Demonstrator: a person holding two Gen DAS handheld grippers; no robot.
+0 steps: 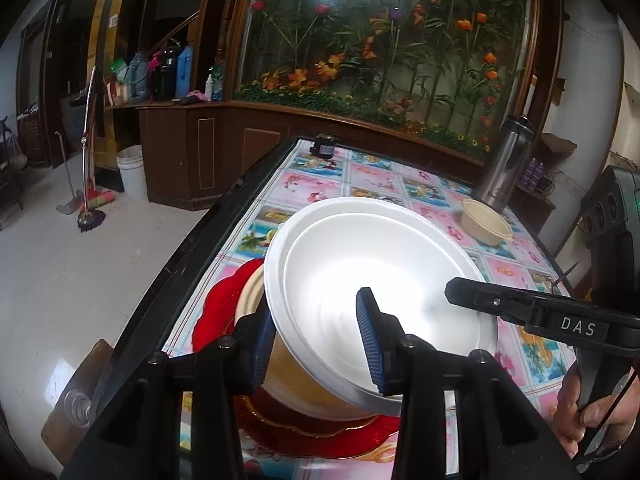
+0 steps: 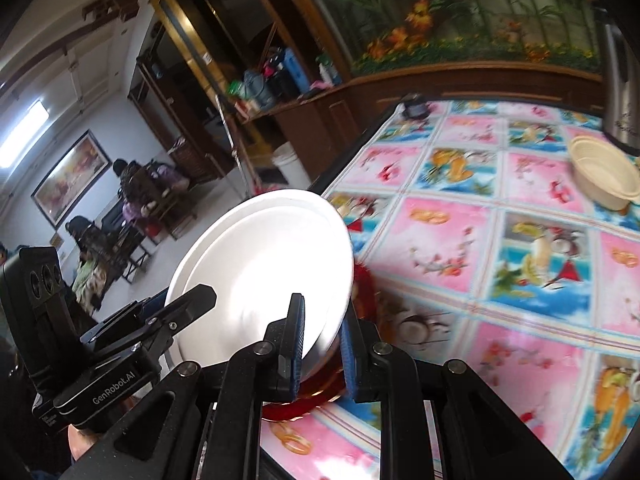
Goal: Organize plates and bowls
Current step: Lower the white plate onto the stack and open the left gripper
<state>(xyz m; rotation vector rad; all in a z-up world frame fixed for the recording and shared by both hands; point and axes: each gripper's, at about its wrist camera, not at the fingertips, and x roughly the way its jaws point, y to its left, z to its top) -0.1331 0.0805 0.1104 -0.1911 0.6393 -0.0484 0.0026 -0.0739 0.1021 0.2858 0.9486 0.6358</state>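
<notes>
A white plate is held tilted above a beige bowl that rests on a red plate at the table's near left. My left gripper straddles the white plate's near rim, one blue pad under it, one over it. My right gripper is shut on the same white plate at its opposite rim; its finger shows in the left wrist view. The red plate shows below. A second beige bowl stands at the far right of the table, also in the right wrist view.
The table has a pink and blue flowered cloth. A steel thermos stands behind the far bowl. A small dark object sits at the table's far edge. The table's left edge drops to the floor.
</notes>
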